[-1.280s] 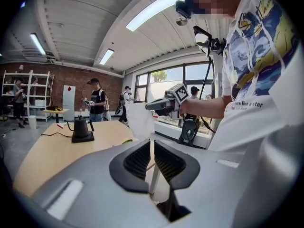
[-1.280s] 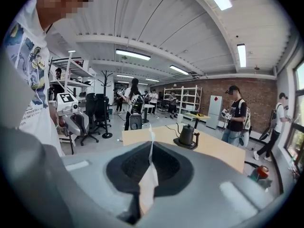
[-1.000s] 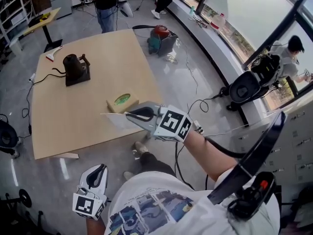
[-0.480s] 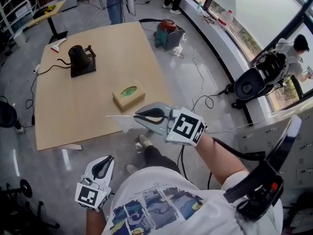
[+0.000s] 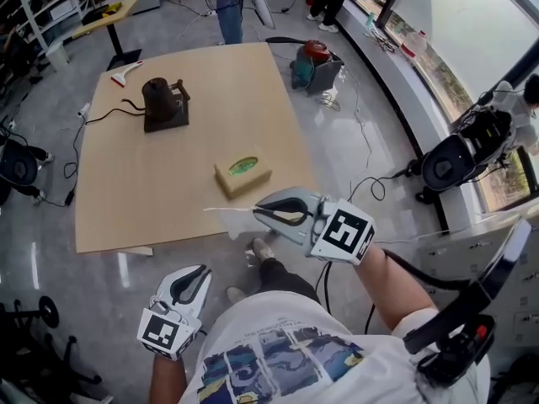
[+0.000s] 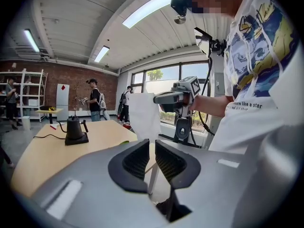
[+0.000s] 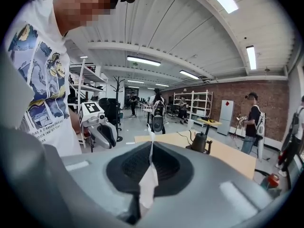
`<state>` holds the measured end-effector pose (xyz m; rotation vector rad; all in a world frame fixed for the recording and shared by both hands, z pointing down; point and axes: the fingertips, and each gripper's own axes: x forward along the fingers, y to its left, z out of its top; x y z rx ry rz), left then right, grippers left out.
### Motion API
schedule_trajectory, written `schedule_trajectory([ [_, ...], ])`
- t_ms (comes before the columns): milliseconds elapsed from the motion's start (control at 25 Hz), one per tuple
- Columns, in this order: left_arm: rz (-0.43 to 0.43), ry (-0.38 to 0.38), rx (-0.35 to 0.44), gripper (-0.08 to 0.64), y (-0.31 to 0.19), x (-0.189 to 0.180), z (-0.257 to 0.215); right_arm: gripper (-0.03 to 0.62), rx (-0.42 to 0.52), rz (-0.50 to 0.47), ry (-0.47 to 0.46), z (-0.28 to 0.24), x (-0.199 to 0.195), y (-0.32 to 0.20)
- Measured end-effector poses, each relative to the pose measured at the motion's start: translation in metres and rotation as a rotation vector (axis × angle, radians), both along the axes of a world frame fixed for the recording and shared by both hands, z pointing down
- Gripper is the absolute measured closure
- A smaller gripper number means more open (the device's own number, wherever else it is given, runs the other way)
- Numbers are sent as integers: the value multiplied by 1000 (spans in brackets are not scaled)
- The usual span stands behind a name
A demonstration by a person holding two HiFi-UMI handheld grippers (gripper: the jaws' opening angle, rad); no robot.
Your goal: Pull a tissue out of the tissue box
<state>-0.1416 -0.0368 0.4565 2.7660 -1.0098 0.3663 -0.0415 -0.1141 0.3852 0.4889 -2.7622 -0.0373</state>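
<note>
A: Draws the right hand-held gripper (image 5: 258, 212) a little farther back from the tissue box (image 5: 242, 171) than a second ago, tissue (image 5: 229, 212) carried along.

B: Noted. Starting from the left?

A: Toward the far left of the counter (image 5: 126, 192), a dark kettle (image 5: 160, 99) on its base, with a cord (image 5: 105, 116) trailing off the left edge.

B: And lower down?

A: Off the counter, beside the white shirt (image 5: 278, 352): the left hand-held gripper (image 5: 204, 273). Pads only a narrow slit apart, nothing between them. Points toward the counter.

B: Next, the tissue?

A: White, fully out of the box and held in the air, apart from it. Juts leftward from the tips of the right hand-held gripper, near the counter's front edge.

B: The box itself?

A: Tan, with a green oval on top. Sits on the counter toward its front right corner, just beyond the tissue.

B: Grip on the right?

A: Clamped on the tissue. A thin edge standing up between the pressed pads, a fold hanging down behind them.

B: Farther right?

A: On the floor (image 5: 370, 141) past the counter's far right corner, a red-and-teal vacuum cleaner (image 5: 316, 57). By the windows (image 5: 455, 23), a black office chair (image 5: 450, 162).
</note>
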Motion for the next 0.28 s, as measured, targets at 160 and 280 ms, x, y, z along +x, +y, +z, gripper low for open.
schedule_trajectory([
  [160,1,-2,2,516,-15,4,0,589,2,-15,-6,-4,1,-13],
  [280,9,1,10,515,-29,8,-2,589,6,-25,-8,-7,3,-24],
])
